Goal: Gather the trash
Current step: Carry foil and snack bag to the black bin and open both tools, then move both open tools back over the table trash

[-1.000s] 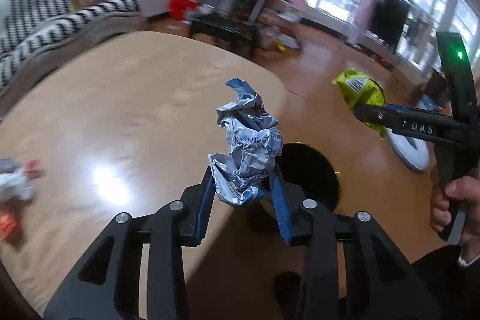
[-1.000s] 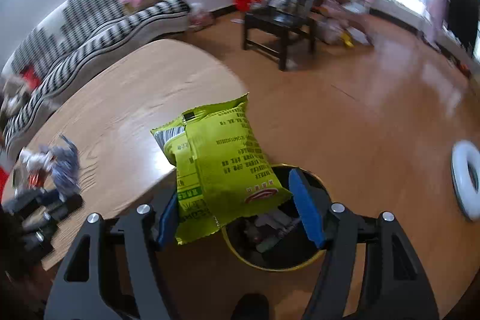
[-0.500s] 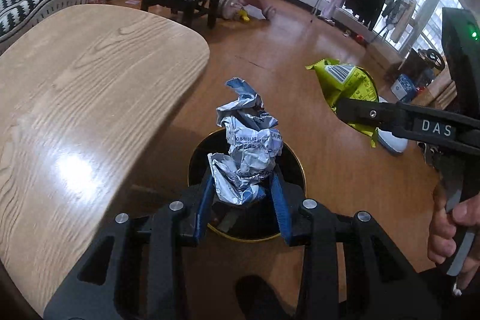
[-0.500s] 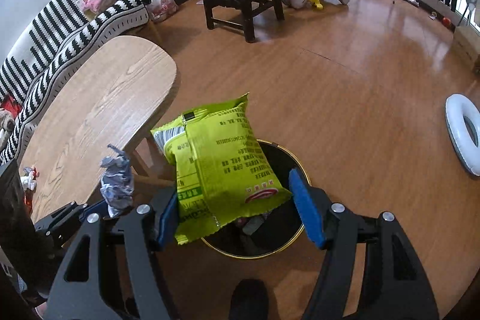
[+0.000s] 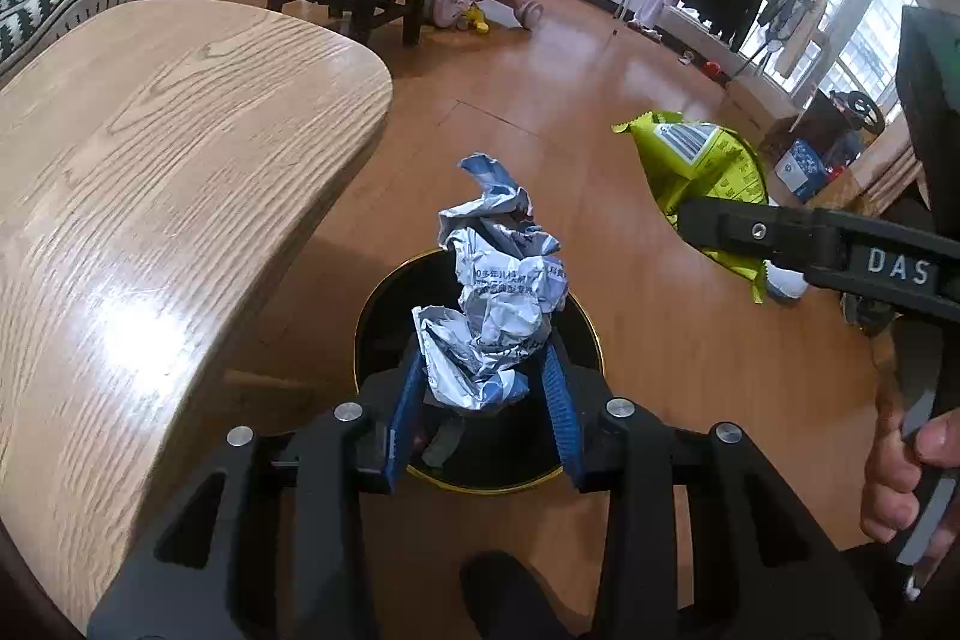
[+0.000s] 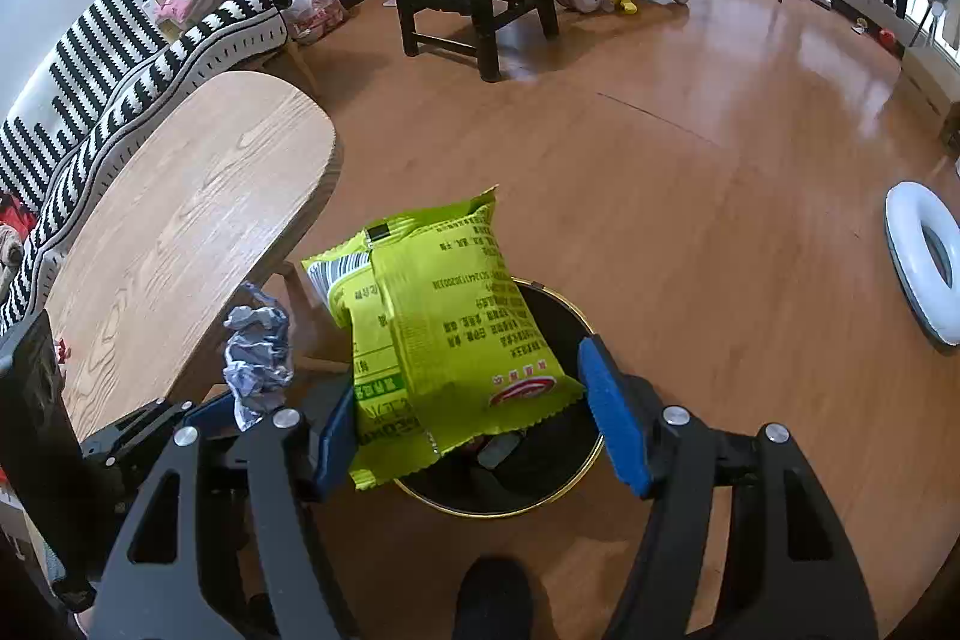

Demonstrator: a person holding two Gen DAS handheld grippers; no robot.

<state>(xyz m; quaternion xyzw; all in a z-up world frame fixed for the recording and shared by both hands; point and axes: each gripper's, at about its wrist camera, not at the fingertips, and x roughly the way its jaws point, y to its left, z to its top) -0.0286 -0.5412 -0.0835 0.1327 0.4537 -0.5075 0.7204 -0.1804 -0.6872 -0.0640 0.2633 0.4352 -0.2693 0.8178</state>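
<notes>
The landmark here is the trash bin (image 5: 480, 370), a round black container with a thin gold rim that stands on the glossy wooden floor (image 5: 690, 370).

To the left of the bin is the counter (image 5: 150, 190), a light wooden top with clear grain and a rounded edge; its corner comes close to the bin.

Directly over the bin opening, the left gripper (image 5: 483, 409) is clenched on a crumpled wrapper (image 5: 495, 292). The wrapper is silver foil with blue patches, squeezed into an upright wrinkled lump, and it carries small printed text too fine to read. The blue ribbed pads (image 5: 402, 409) press on its lower part from both sides.

To the right of the bin, in the left wrist view, the black arm of the other gripper bears the white letters "DAS", and a hand (image 5: 906, 472) holds its handle.

In the right wrist view, the right gripper (image 6: 474, 415) hangs over the bin too. It is grasping a yellow-green snack bag (image 6: 450, 334), a flat, smooth plastic packet with zigzag sealed ends, a barcode, dark printed lines and a red oval logo. The print is not legible. The left pad touches the bag; whether the right pad touches it I cannot tell.

Inside the bin some dark scraps (image 6: 498, 451) lie at the bottom.
</notes>
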